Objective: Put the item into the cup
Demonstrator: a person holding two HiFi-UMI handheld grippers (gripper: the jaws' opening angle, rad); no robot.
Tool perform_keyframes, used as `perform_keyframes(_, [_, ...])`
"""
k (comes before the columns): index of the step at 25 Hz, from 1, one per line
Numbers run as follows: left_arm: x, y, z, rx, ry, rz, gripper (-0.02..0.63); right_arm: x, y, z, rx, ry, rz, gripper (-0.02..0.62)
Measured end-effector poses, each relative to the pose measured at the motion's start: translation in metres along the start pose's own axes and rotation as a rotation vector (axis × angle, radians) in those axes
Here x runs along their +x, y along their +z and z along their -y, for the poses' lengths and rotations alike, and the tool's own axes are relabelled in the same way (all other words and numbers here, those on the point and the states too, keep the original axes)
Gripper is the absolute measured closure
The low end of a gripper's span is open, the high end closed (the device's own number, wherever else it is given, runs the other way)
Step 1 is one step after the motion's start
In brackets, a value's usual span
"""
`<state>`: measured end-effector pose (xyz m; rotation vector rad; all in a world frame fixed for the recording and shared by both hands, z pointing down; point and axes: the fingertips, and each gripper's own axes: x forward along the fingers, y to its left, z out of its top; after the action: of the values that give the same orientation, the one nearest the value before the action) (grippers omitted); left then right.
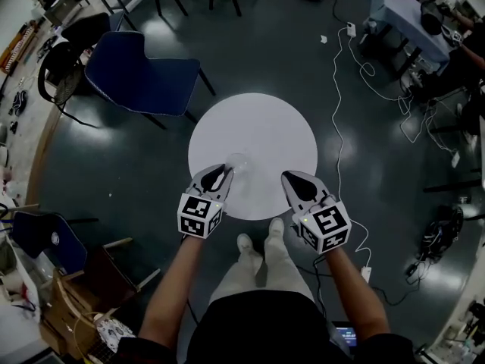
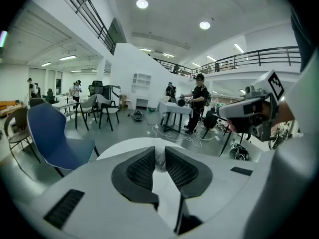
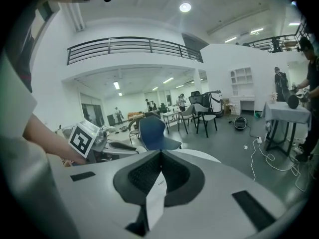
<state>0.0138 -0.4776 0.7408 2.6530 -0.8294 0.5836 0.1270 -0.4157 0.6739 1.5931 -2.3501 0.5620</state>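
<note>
On the round white table (image 1: 261, 123) stands a clear plastic cup (image 1: 238, 161) near the front edge. My left gripper (image 1: 226, 170) is shut on its side; in the left gripper view the cup's translucent wall (image 2: 159, 159) shows squeezed between the two dark pads. My right gripper (image 1: 289, 177) hovers over the table's front right, jaws shut. In the right gripper view a thin white slip (image 3: 156, 199) with tiny print is pinched between the pads (image 3: 144, 176) and sticks back toward the camera. The slip is hidden in the head view.
A blue chair (image 1: 144, 74) stands left of the table. White cables (image 1: 341, 89) trail over the dark floor on the right. The person's legs and shoes (image 1: 258, 245) are right under the table's near edge. Clutter and boxes (image 1: 53, 294) lie at the lower left.
</note>
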Motion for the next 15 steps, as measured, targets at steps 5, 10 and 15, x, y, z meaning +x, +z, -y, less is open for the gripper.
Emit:
perform_keyframes(5, [0.022,-0.016,-0.009,0.013,-0.005,-0.050,0.532,-0.001,-0.010,0.011,0.026,-0.012,-0.004,0.578])
perform_keyframes(10, [0.042,-0.037,-0.010,0.008,-0.027,-0.095,0.532,0.000,-0.026,0.013,0.047,-0.022,-0.017,0.578])
perform_keyframes(15, [0.054,-0.048,-0.005,-0.010,-0.034,-0.115,0.532,-0.002,-0.035,0.016,0.062,-0.035,-0.014,0.578])
